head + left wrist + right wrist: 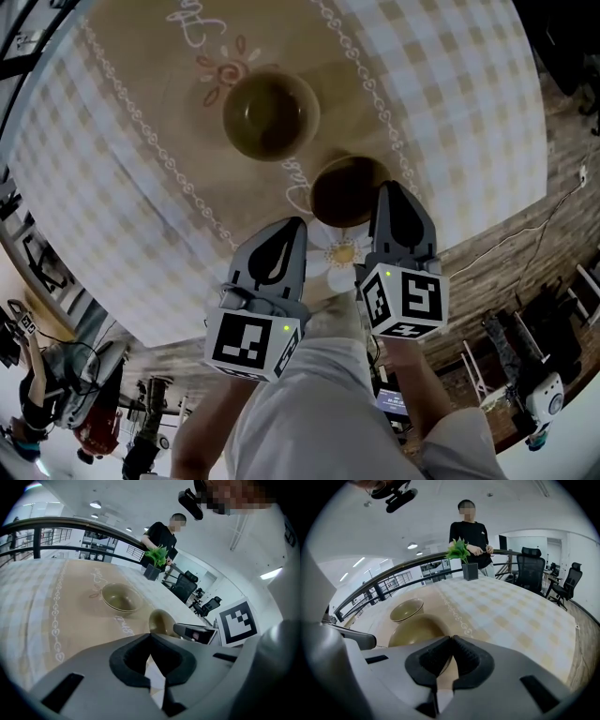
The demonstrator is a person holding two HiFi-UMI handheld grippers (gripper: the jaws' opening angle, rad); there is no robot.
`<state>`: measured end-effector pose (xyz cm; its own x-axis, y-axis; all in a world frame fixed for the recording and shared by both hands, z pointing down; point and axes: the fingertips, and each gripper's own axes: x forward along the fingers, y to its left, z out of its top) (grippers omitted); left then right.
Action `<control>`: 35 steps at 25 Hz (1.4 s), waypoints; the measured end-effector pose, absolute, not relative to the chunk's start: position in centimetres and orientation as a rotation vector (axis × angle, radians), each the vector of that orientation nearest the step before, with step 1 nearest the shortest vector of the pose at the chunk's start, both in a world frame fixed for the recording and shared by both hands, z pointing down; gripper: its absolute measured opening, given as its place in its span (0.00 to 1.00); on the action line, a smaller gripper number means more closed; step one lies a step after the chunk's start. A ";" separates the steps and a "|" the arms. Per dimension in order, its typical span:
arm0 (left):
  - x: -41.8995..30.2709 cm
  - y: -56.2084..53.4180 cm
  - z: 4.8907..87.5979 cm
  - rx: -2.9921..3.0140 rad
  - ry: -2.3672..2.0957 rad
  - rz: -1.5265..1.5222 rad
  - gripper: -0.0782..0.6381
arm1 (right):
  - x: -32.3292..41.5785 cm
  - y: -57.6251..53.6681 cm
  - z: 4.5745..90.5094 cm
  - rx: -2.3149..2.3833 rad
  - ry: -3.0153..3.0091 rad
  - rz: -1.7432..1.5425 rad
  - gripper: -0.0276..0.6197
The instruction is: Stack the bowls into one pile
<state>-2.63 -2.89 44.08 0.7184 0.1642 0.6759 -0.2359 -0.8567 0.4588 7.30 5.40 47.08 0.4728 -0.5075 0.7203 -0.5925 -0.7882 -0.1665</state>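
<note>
We logged left hand-held gripper and right hand-held gripper closed, empty. On desk, near bowl sat 5 o'clock from far bowl. We judged: open right, pinch near rim squarely.

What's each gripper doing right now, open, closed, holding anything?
Left gripper: closed, holding nothing.
Right gripper: closed, holding nothing, close to the nearer olive-green ceramic bowl.

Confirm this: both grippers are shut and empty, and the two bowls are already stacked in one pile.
Not stacked: the head view shows the far bowl and the near bowl standing separately. The left gripper and right gripper are shut and empty.
</note>
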 end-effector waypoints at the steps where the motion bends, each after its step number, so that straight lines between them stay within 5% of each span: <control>1: -2.8 -2.9 44.1 2.394 -0.057 1.015 0.13 | 7.3 5.3 47.0 2.609 -0.986 1.217 0.10; 35: -6.1 -7.7 36.4 2.487 -0.237 0.805 0.13 | 6.0 0.4 36.6 2.657 -1.245 1.036 0.10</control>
